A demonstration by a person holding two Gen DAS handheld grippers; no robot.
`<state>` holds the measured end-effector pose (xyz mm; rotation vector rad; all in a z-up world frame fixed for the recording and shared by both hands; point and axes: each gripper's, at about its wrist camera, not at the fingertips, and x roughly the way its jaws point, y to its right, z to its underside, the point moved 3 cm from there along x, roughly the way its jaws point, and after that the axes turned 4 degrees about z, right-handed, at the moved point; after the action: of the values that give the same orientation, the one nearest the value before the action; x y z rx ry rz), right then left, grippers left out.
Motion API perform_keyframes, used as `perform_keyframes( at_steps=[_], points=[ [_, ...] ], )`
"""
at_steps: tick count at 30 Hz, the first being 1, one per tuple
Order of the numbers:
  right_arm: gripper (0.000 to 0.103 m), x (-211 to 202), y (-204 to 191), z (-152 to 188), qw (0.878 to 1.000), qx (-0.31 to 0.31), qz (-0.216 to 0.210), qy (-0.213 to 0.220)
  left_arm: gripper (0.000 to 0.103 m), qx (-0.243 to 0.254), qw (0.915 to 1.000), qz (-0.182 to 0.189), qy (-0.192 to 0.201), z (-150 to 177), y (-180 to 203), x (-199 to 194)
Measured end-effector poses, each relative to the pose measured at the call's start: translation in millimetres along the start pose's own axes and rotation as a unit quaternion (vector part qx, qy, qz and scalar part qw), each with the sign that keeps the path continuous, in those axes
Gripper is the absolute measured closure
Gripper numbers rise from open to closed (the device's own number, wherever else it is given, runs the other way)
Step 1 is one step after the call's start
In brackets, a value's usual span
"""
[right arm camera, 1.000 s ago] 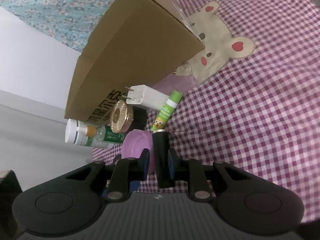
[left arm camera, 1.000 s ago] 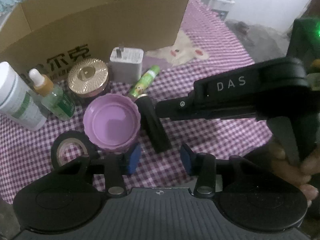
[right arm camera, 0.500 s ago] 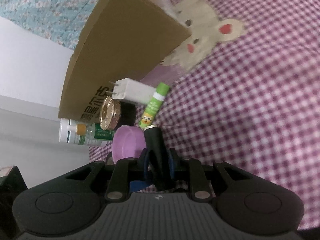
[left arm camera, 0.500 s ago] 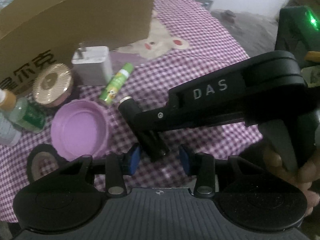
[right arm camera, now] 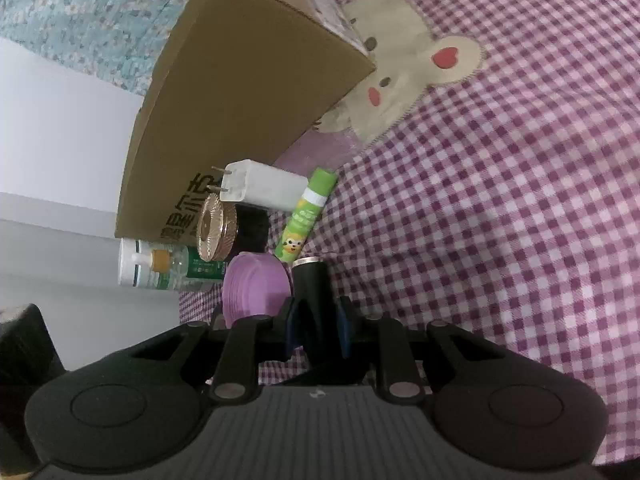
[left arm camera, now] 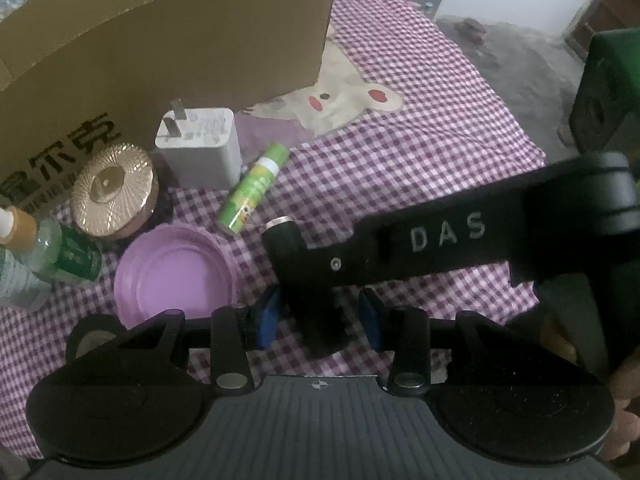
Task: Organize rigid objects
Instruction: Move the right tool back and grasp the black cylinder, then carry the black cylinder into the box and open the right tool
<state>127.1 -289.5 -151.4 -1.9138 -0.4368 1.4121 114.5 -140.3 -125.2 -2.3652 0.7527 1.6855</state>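
Note:
A black tube with a silver rim point(right arm camera: 310, 280) sits between the blue pads of my right gripper point(right arm camera: 319, 324), which is shut on it. In the left wrist view the same tube point(left arm camera: 298, 258) lies under the right gripper's black arm marked DAS point(left arm camera: 448, 236). My left gripper point(left arm camera: 319, 316) is open and straddles the tube's near end; a gap shows on its right side. A purple lid point(left arm camera: 174, 276) lies just left of the tube. The open cardboard box point(left arm camera: 160, 40) stands behind.
On the purple checked cloth point(left arm camera: 400, 168) in front of the box stand a white charger point(left arm camera: 198, 152), a green stick point(left arm camera: 254, 188), a gold-lidded jar point(left arm camera: 114, 190) and a dropper bottle point(left arm camera: 52, 248). A hand point(left arm camera: 624, 392) holds the right gripper's handle at the lower right.
My left gripper has shifted right, from in front of the purple lid to astride the black tube's end. The right gripper keeps its grip on the tube and has barely moved.

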Motion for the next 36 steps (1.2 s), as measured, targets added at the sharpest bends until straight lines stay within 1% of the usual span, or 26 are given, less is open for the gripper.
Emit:
perform_keyframes(
  at_steps=[2, 7, 9, 11, 13, 16, 18, 22, 26, 30, 33, 36],
  points=[
    [0.080, -0.7, 0.0, -1.0, 1.000, -0.002, -0.001, 0.001, 0.062, -0.003, 1.0000, 0.000, 0.002, -2.1, -0.8, 0.4],
    [0.080, 2.0, 6.0, -1.8, 1.000, 0.010, -0.025, 0.009, 0.062, -0.009, 0.9999, -0.008, 0.005, -1.9, -4.9, -2.9],
    [0.080, 3.3, 4.0, -0.8, 1.000, 0.006, -0.027, 0.013, 0.062, -0.011, 0.9999, -0.010, 0.006, -1.5, -5.1, -3.9],
    [0.078, 3.8, 1.6, 1.0, 0.999, 0.006, -0.026, 0.018, 0.062, -0.016, 0.9998, 0.000, 0.009, -0.7, -4.7, -7.0],
    [0.078, 3.0, -0.2, 2.6, 0.999, 0.006, -0.025, 0.025, 0.062, -0.011, 0.9998, 0.004, 0.013, 0.0, -1.6, -11.3],
    [0.078, -1.2, -0.5, 4.3, 0.998, 0.022, -0.041, 0.031, 0.063, -0.009, 0.9998, 0.008, 0.017, 0.7, 1.4, -17.8],
    [0.078, -6.8, -4.0, 5.8, 0.998, 0.020, -0.043, 0.038, 0.064, -0.009, 0.9997, 0.011, 0.022, 1.2, 2.2, -24.3],
    [0.079, -23.2, -14.3, 8.1, 0.998, 0.007, -0.045, 0.053, 0.064, -0.003, 0.9988, 0.018, 0.046, 2.5, 6.7, -42.5],
    [0.079, -41.5, -32.1, 10.8, 0.996, -0.016, -0.052, 0.072, 0.064, 0.003, 0.9969, 0.015, 0.077, 3.3, 11.4, -68.1],
    [0.079, -60.8, -62.1, 10.6, 0.992, -0.050, -0.060, 0.094, 0.064, 0.004, 0.9934, 0.011, 0.114, 0.1, 10.6, -101.8],
    [0.079, -75.2, -90.0, 3.5, 0.988, -0.080, -0.071, 0.109, 0.064, 0.003, 0.9897, 0.003, 0.143, -10.6, 5.4, -129.8],
    [0.079, -80.8, -124.2, -13.1, 0.983, -0.109, -0.089, 0.117, 0.064, -0.004, 0.9861, -0.012, 0.166, -28.2, -6.5, -154.5]
  ],
)
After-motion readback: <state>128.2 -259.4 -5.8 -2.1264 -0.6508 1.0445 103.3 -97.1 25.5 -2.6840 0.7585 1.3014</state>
